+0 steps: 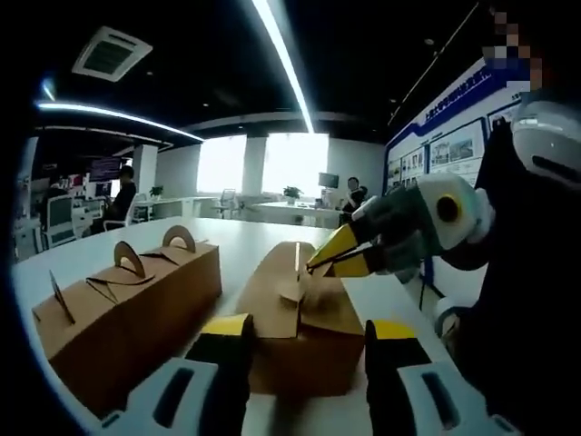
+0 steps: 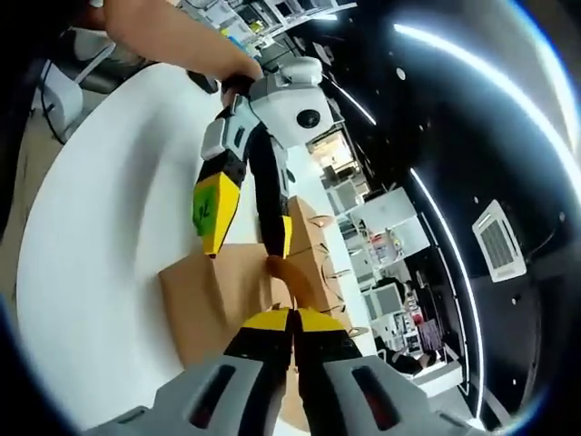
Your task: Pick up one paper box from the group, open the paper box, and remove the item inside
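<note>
On the left of the left gripper view sits a spare box (image 1: 127, 313), kraft card with cut-out handle tabs standing up, just beside the box (image 1: 304, 322) being worked. That box lies on the white table (image 1: 241, 241) with its top flaps partly lifted.

The left gripper (image 1: 307, 331) stands with its jaws wide apart on either side of the box's near end. Whether they press the card cannot be told; they look merely set around it. The right gripper (image 1: 331, 261) comes in from the right with its yellow tips nearly closed at the raised top flap (image 1: 295, 272), seemingly pinching its edge. In the right gripper view, its jaws meet with next to no gap.

The card looks light and thin: stiff along folds, easily creased or torn if squeezed. The flap edge or handle tab seems the best hold, with the body steadied at its sides.

The table is smooth and glossy, so the box may slide. Around is an open office with ceiling light strips, windows, desks, seated people and a wall poster board (image 1: 454, 145).
</note>
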Motion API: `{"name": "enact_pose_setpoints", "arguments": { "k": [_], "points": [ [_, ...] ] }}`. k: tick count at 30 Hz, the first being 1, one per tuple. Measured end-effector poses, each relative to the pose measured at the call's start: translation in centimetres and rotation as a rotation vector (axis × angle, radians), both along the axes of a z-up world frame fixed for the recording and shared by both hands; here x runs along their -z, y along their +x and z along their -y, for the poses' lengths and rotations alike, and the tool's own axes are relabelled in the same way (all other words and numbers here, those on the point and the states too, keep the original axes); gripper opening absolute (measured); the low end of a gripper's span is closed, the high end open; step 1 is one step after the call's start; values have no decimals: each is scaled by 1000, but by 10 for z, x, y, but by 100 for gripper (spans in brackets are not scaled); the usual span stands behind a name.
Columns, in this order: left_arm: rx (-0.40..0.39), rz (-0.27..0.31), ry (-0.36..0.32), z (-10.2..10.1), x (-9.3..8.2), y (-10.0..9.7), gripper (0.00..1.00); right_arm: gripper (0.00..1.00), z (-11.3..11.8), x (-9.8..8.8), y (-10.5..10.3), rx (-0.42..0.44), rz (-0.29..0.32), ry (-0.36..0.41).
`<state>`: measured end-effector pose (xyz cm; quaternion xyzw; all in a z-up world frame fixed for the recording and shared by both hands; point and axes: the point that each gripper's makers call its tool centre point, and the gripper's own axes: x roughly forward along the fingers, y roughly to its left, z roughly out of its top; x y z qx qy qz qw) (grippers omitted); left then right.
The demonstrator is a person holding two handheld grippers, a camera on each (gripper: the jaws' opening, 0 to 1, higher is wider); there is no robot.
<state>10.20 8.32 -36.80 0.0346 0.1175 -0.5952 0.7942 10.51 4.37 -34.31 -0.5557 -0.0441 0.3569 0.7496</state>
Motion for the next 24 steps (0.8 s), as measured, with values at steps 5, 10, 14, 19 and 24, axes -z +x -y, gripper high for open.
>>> {"name": "enact_pose_setpoints", "arguments": {
  "k": [5,10,14,19,24],
  "points": [
    [82,-2,27,1,2,-13,65,3,0,1,0,-3,3,-2],
    [43,68,109,1,7,-7,56,3,-1,-1,-2,-6,11,2],
    [33,110,149,2,10,-8,55,3,-1,1,-5,-16,13,-6],
    [26,191,223,5,15,-9,55,3,1,-5,-9,-27,3,28],
    [16,218,243,7,17,-9,55,3,2,-5,-10,-24,9,40]
  ]
}}
